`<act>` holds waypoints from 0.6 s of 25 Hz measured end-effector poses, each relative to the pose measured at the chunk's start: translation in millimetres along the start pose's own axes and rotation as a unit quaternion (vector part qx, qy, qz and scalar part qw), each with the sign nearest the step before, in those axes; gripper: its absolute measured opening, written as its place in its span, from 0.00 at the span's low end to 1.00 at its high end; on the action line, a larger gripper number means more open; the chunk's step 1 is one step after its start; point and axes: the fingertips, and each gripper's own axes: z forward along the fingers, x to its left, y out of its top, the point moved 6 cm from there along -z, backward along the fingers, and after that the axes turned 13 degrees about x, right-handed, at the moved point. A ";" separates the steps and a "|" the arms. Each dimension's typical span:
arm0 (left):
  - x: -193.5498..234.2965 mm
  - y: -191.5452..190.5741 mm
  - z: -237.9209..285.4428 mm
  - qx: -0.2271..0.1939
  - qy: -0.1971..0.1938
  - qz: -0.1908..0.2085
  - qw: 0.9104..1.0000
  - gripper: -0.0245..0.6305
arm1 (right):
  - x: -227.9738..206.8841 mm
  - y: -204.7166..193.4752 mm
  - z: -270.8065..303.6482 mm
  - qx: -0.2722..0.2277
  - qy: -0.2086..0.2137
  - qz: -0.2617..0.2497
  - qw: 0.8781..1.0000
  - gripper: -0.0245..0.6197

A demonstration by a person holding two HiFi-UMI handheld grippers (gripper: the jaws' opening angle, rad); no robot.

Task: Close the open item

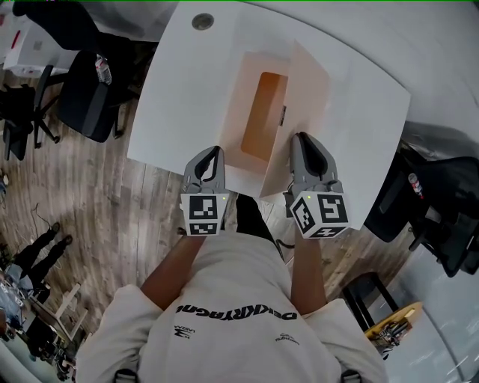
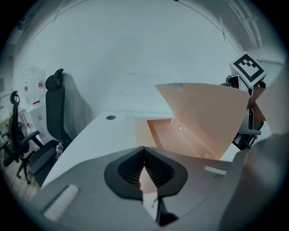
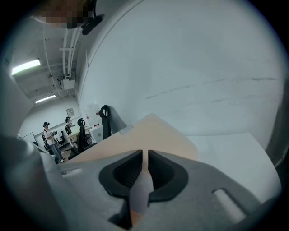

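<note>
The peach folder [image 1: 251, 97] lies open on the white table [image 1: 187, 90], right in front of both grippers. Its flat half rests on the tabletop ahead of the left gripper [image 1: 212, 158], with a darker orange inner pocket [image 1: 263, 112] running away from the jaws. The raised cover [image 1: 307, 97] stands up on edge straight ahead of the right gripper [image 1: 303, 146], tilted between the two tools.

In the right gripper view the right gripper [image 3: 145, 158] has its jaws pinched on the near edge of the raised cover [image 3: 149, 135], the thin sheet rising between the pads. In the left gripper view the left gripper [image 2: 144, 155] has its jaws drawn together, and what looks like the near edge of the folder's flat half sits between them. The raised cover [image 2: 207, 117] rises to this gripper's right, with a small round stud [image 2: 180, 128] at its foot.

Beyond the folder, far from both grippers, a round grommet [image 1: 202, 21] is set in the table. A black office chair [image 1: 93, 93] stands off to the left on wood flooring [image 1: 90, 194].
</note>
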 end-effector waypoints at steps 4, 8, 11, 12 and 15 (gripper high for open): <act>4.3 -7.9 9.4 0.017 0.000 -0.003 1.000 0.04 | -2.1 -2.7 10.7 0.017 0.004 0.002 1.000 0.11; 8.6 -14.9 17.5 0.032 -0.002 -0.006 0.999 0.04 | -3.9 -4.9 19.2 0.029 0.003 0.003 1.000 0.10; 8.1 -22.3 23.4 0.044 -0.004 -0.009 0.999 0.04 | -5.4 -8.2 23.3 0.037 0.004 0.002 0.999 0.10; 8.3 -24.3 24.9 0.048 -0.004 -0.010 0.999 0.04 | -5.5 -8.7 24.8 0.039 0.004 0.002 0.999 0.11; 8.0 -28.3 29.6 0.060 -0.006 -0.013 0.998 0.04 | -6.5 -9.2 29.4 0.045 0.006 0.001 0.999 0.10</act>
